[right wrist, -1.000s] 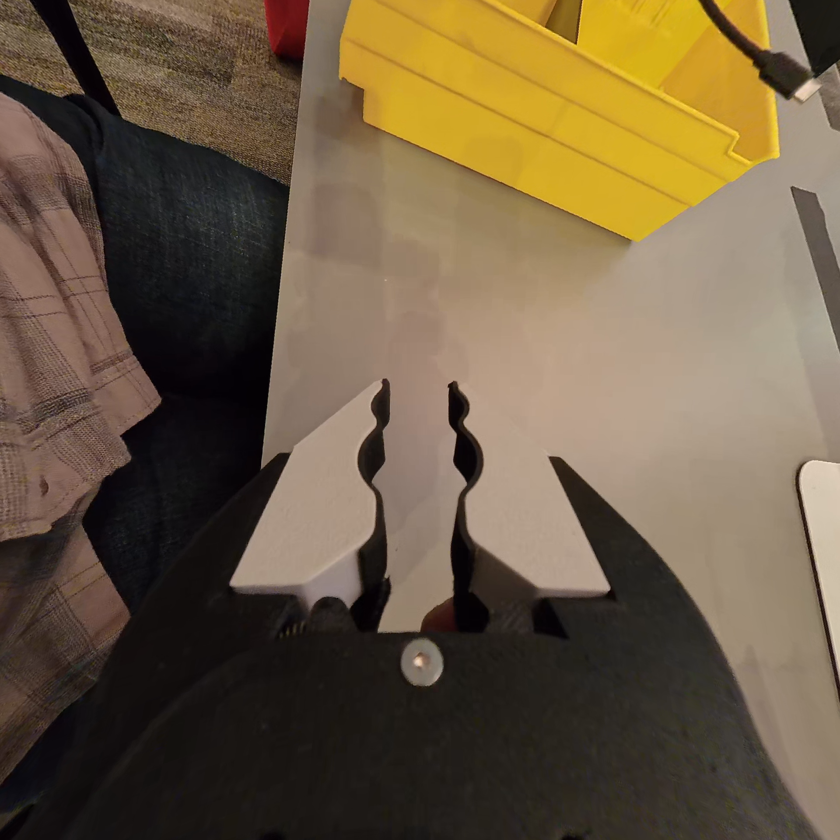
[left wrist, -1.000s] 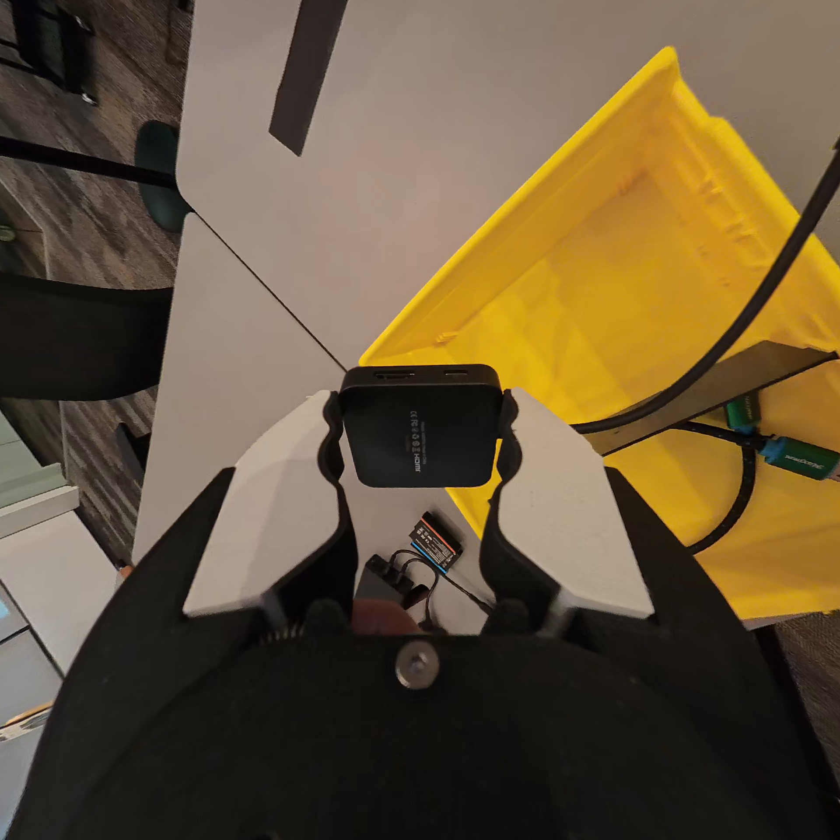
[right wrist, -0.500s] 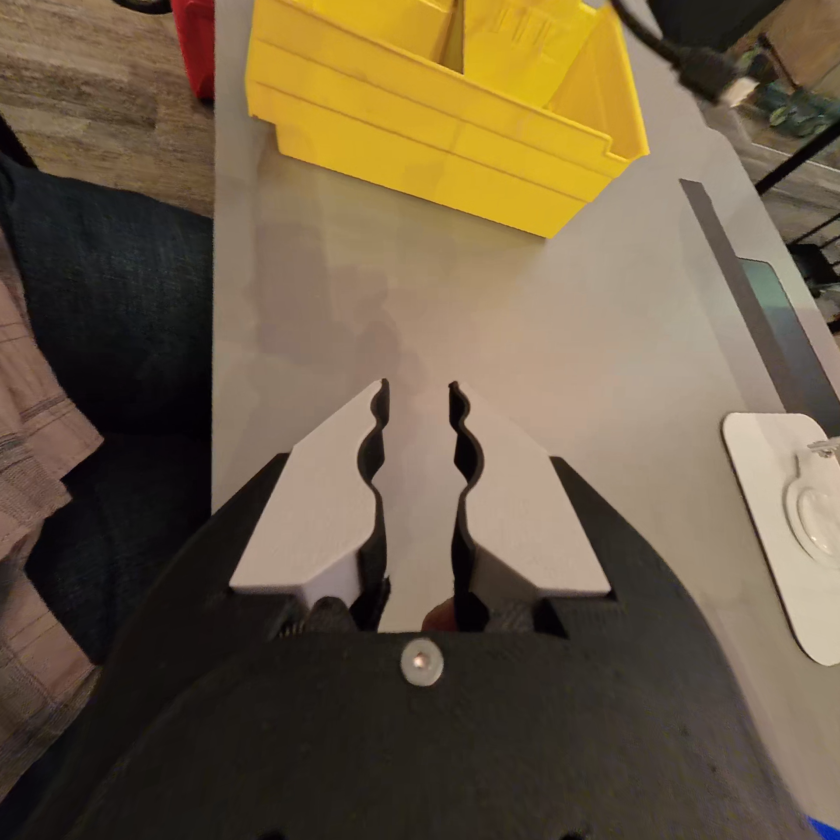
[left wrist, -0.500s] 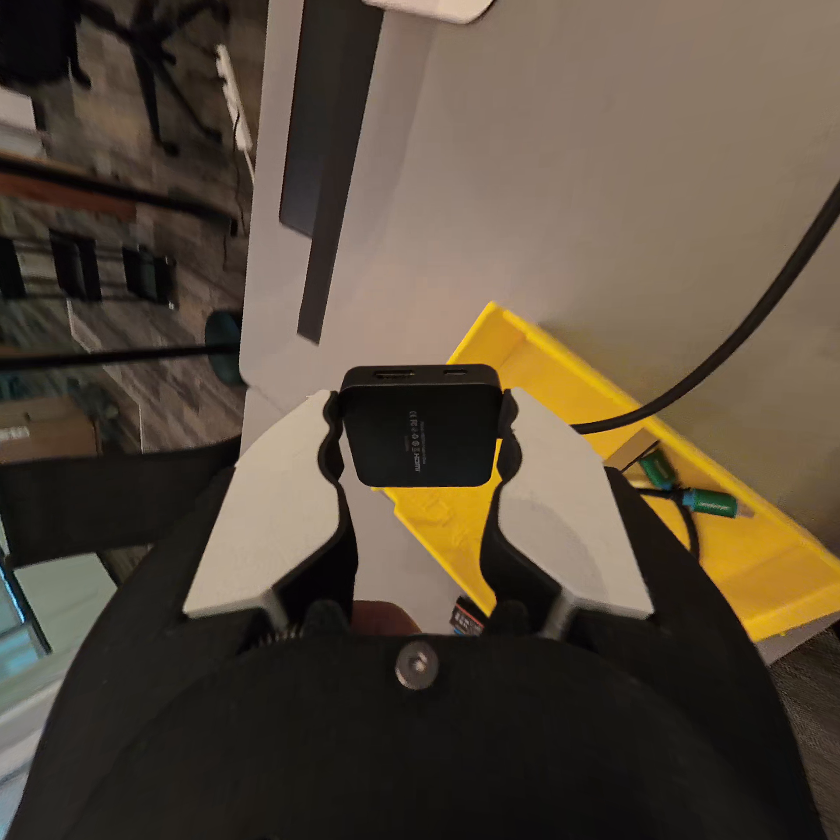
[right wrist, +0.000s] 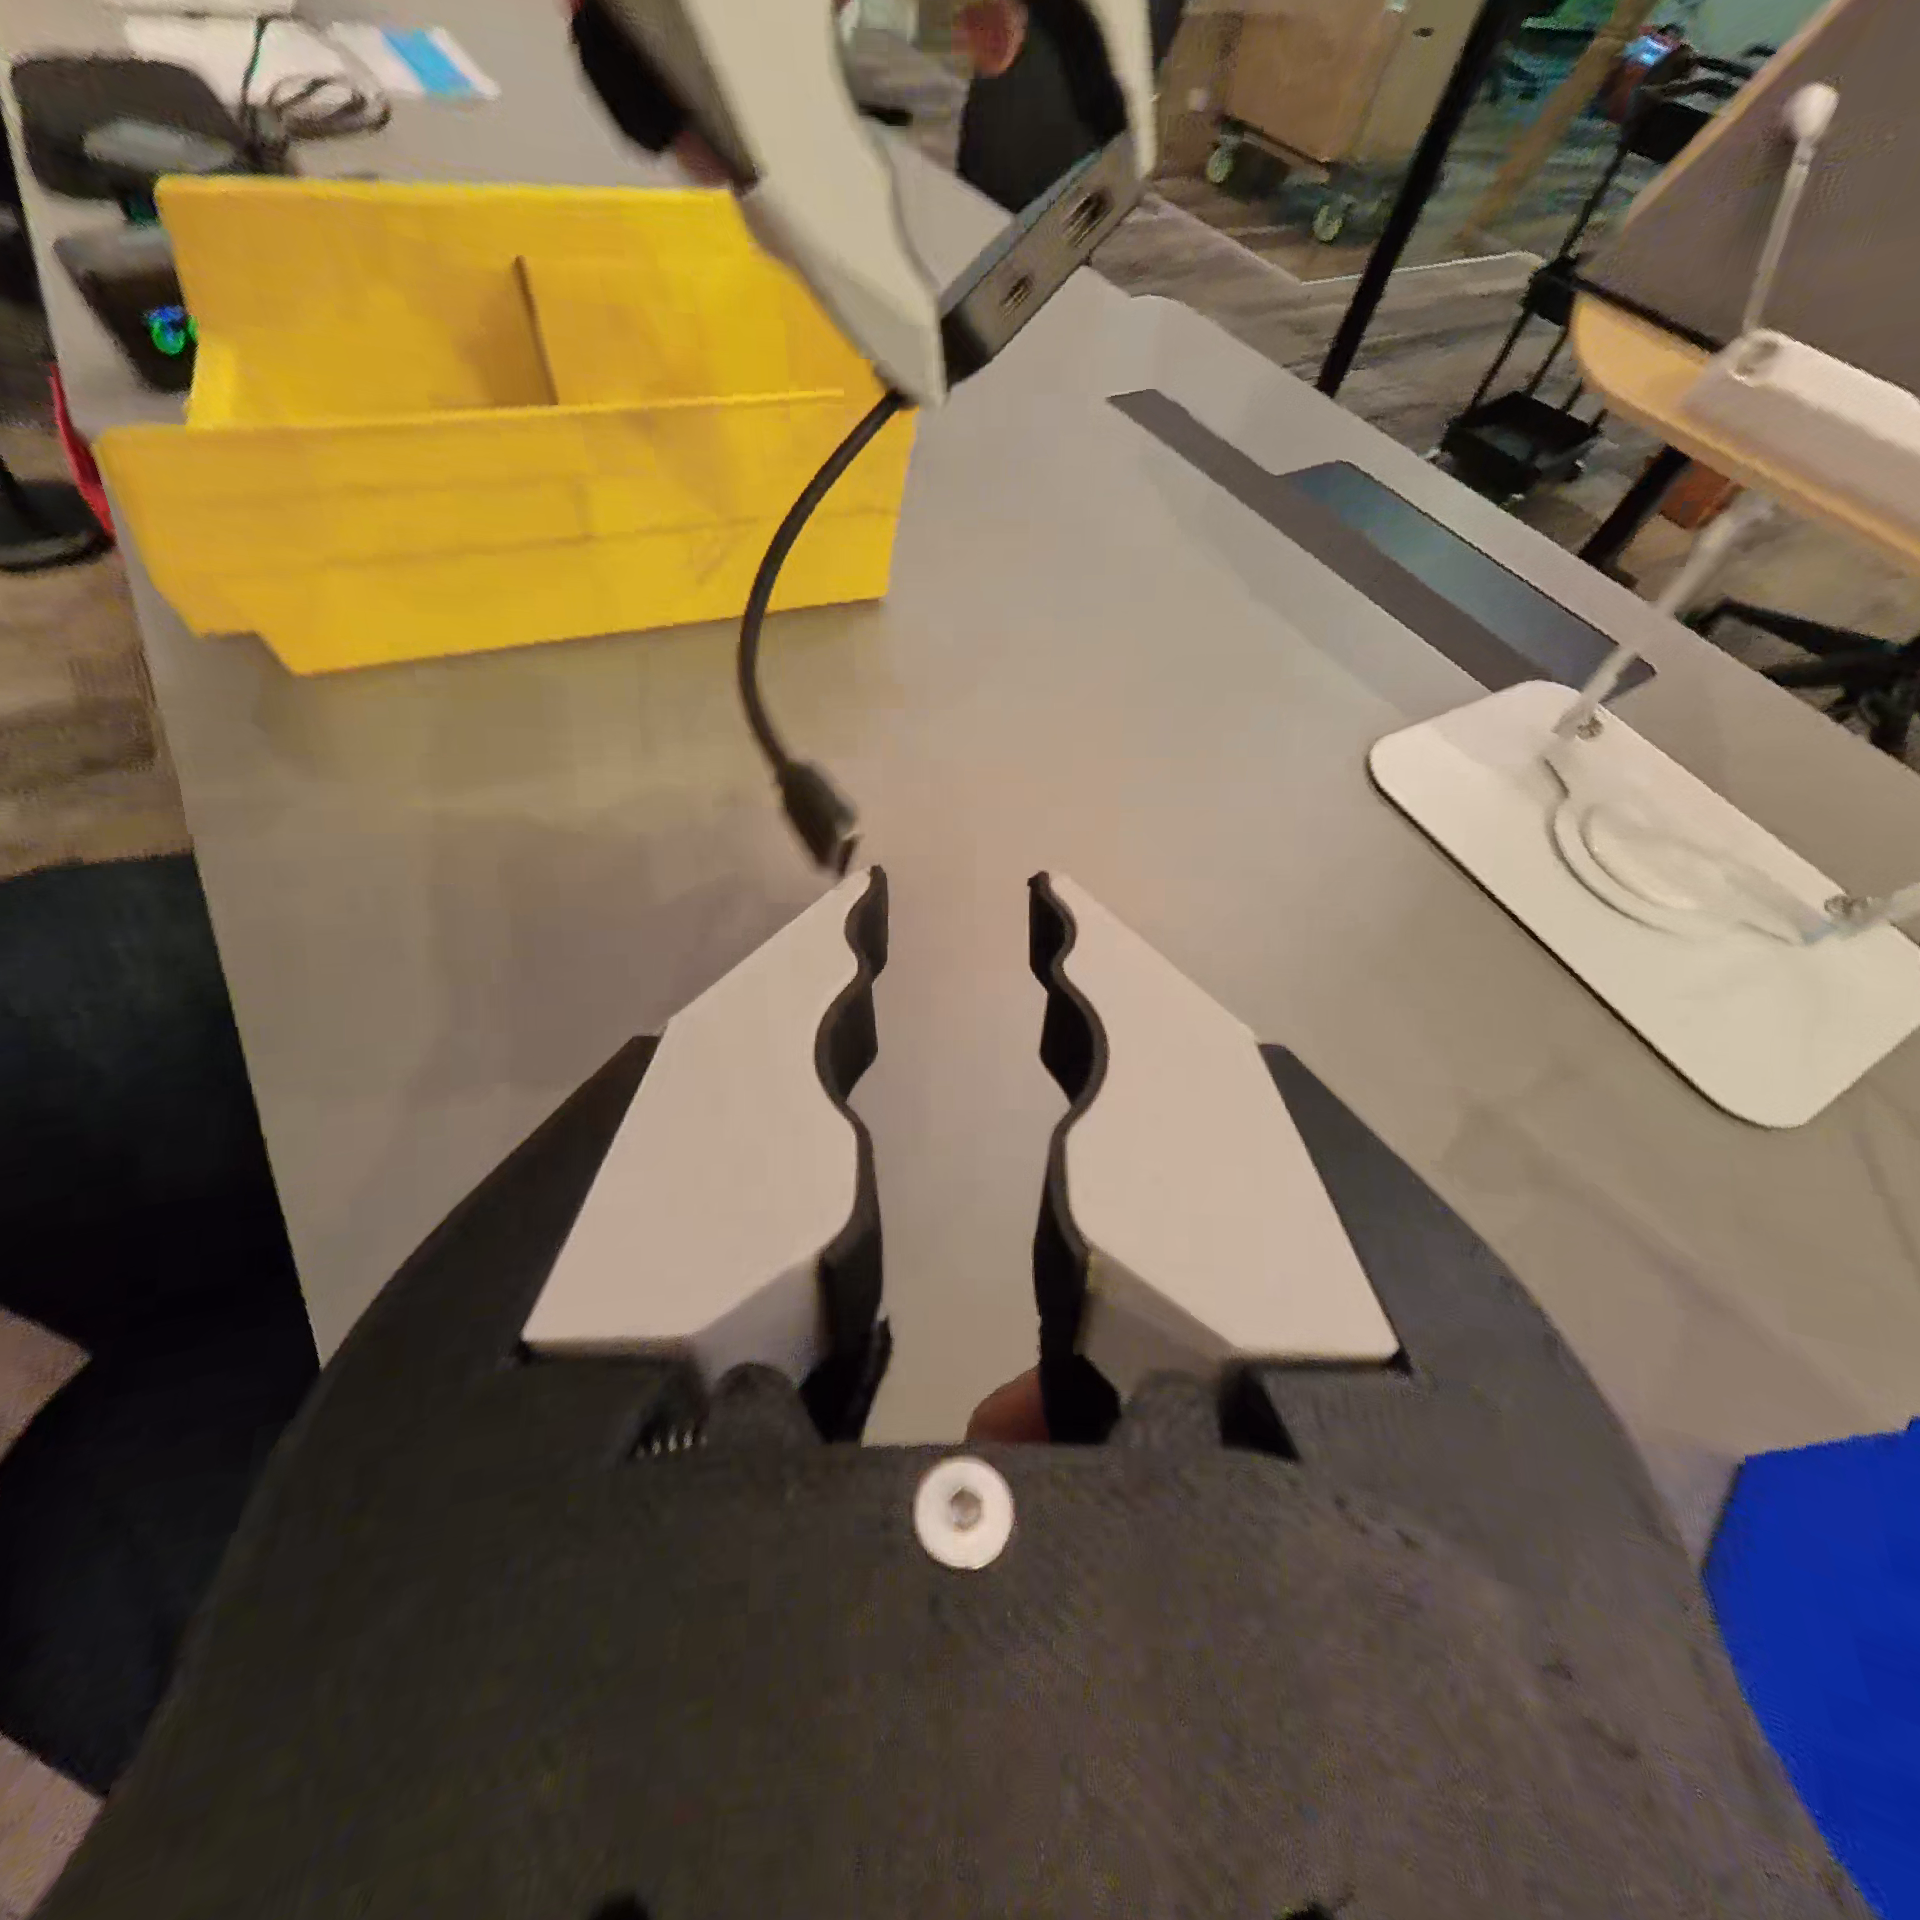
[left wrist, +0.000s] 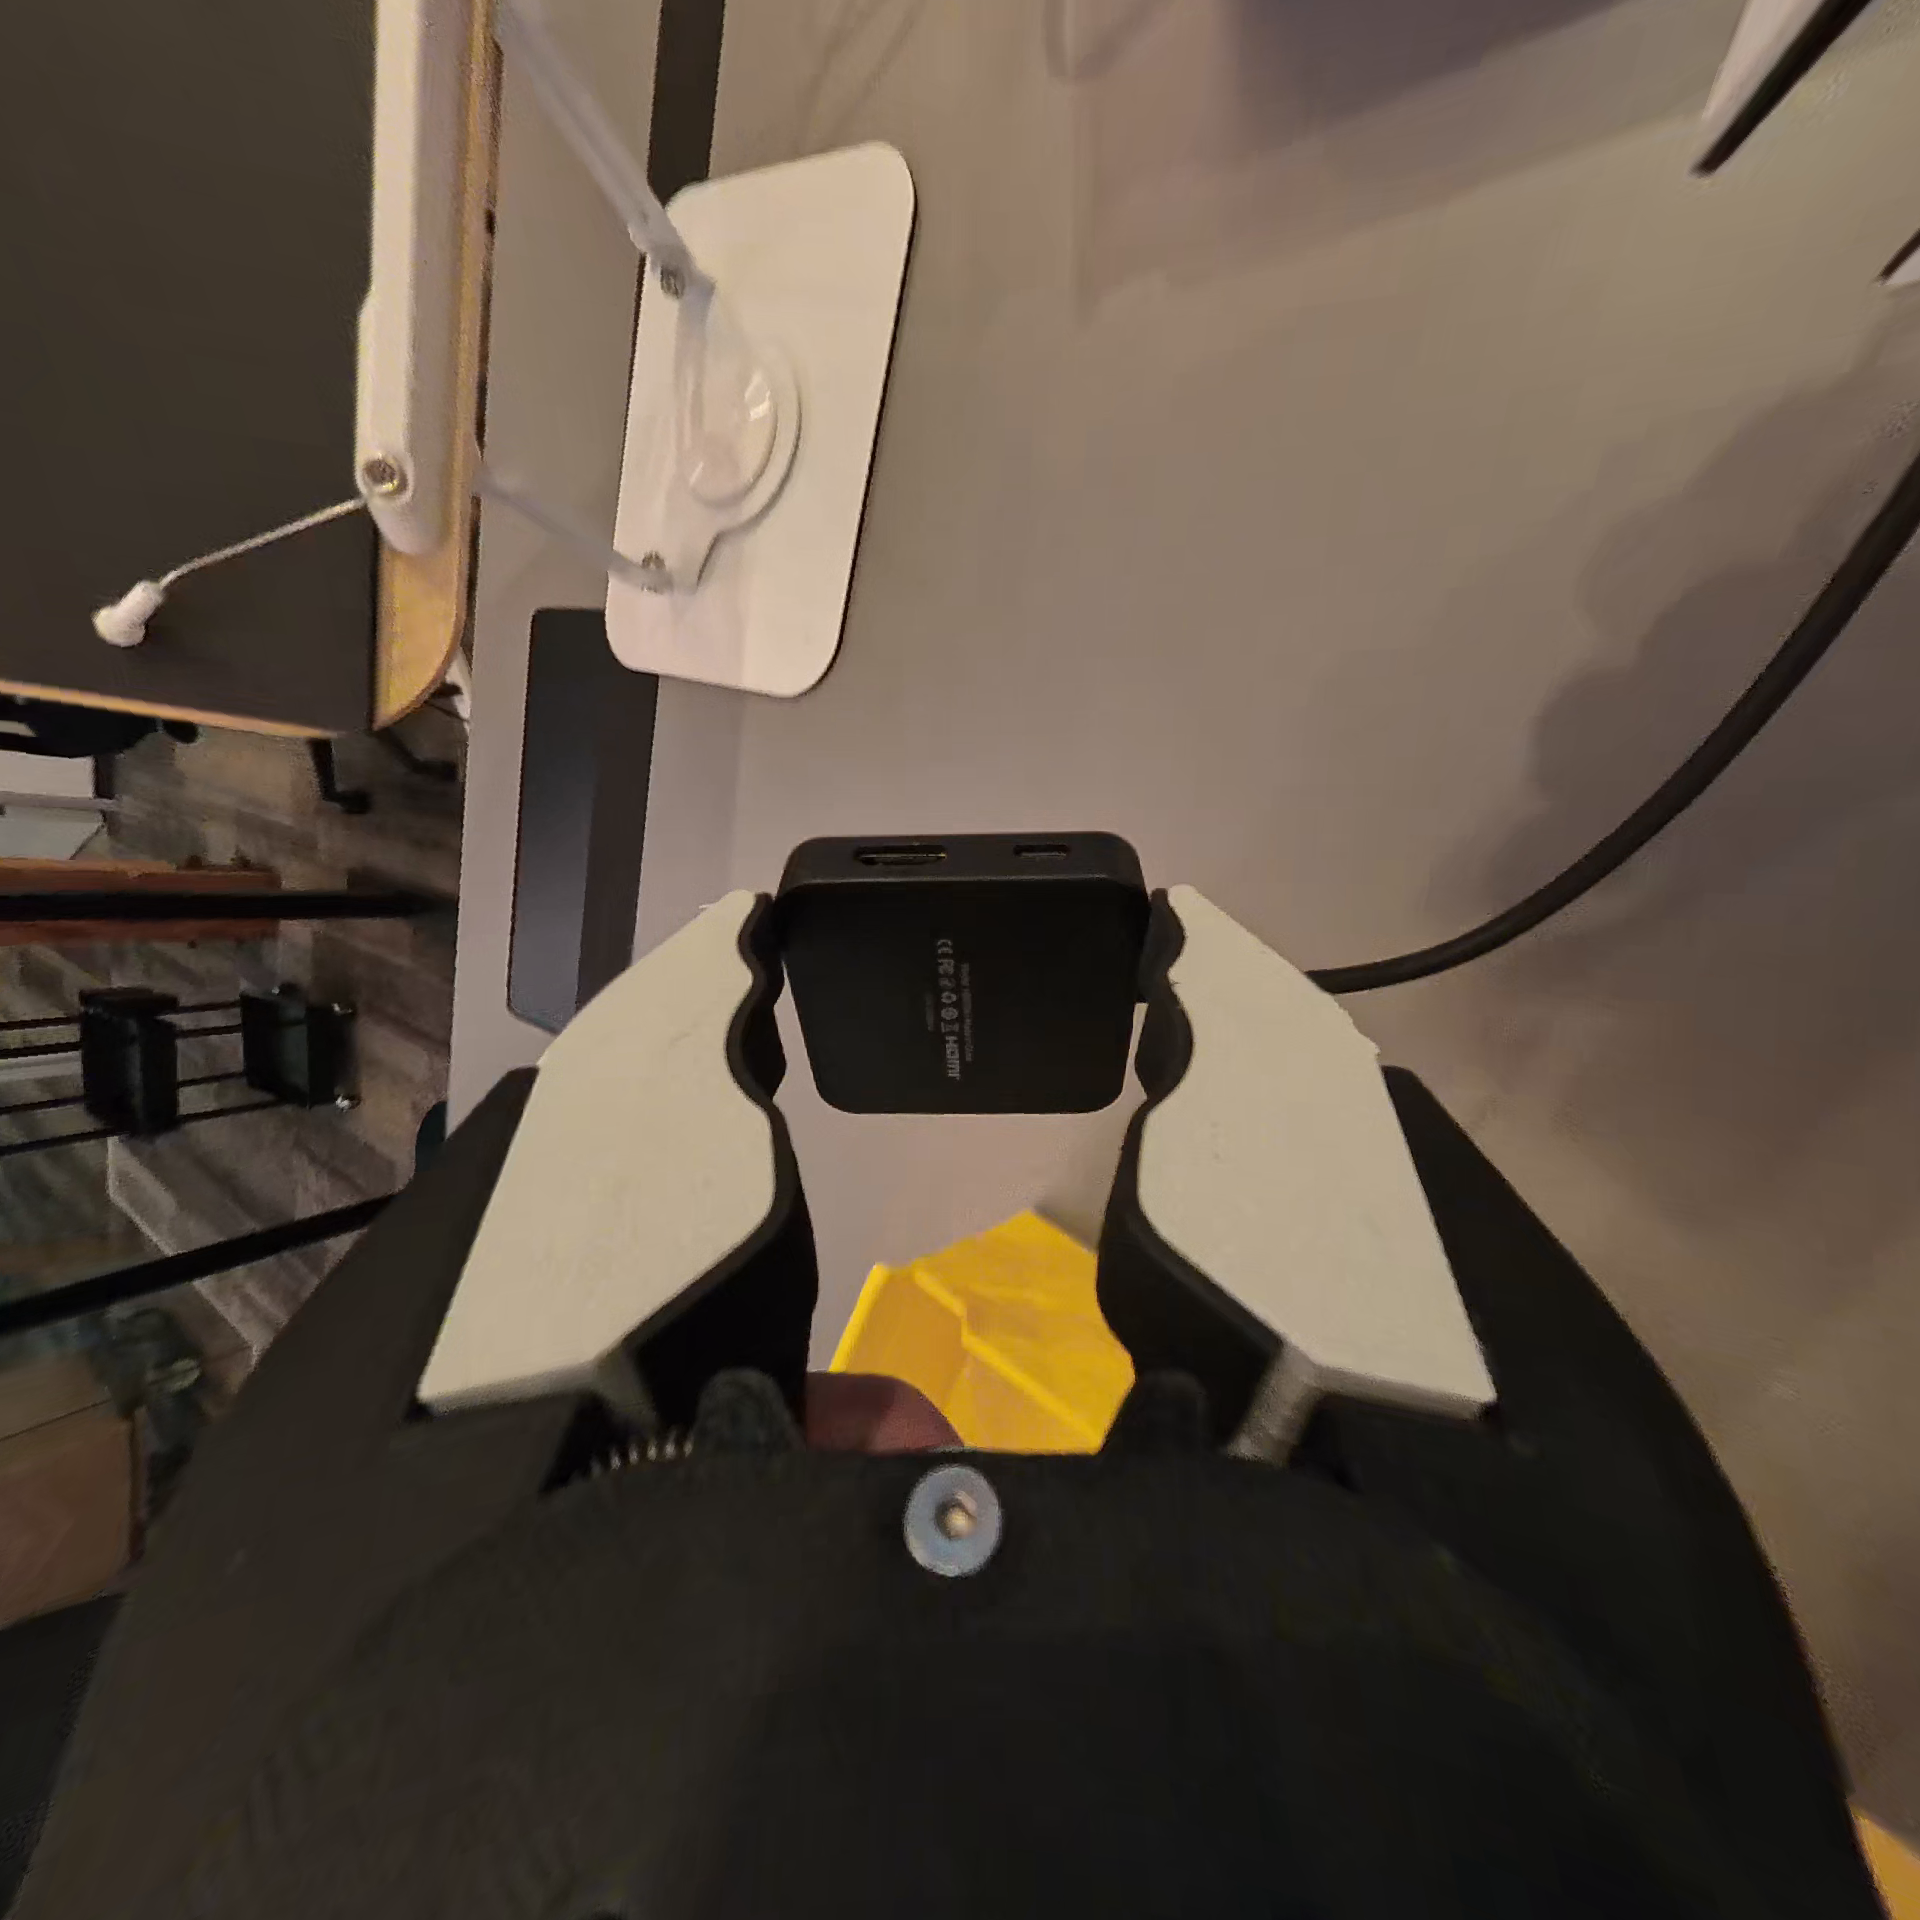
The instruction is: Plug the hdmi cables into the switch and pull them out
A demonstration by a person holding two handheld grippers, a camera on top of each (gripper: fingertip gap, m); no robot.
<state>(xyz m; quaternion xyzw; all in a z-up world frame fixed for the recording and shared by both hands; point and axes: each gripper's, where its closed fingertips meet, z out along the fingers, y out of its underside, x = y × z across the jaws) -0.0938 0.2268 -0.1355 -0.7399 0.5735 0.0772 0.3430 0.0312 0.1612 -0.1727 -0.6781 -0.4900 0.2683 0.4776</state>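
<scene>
We hold the switch [left wrist: 961, 987] in the air, clamped by its two side edges at the tips of the left gripper [left wrist: 961, 971], so its front face with two ports points forward and stays clear for plugging. From the right wrist view the same switch [right wrist: 1049, 234] hangs high above the table [right wrist: 1195, 644], over its far half, near the yellow bin [right wrist: 468, 520] that sits at the far left corner. A black cable [right wrist: 774, 582] drops from the switch, and its free plug [right wrist: 821, 810] dangles just beyond the left fingertip of the right gripper [right wrist: 956, 883], close but, as far as we can tell, not touching.

The right gripper is partly open and holds nothing; only bare table shows between its fingers. We judge it is lined up to take that plug, and the raised switch gives the cable slack to hang within reach.

In the left wrist view the cable [left wrist: 1662, 790] curves off to the right, and a white stand base [left wrist: 769, 416] rests near the table's far edge, well clear of the work.
</scene>
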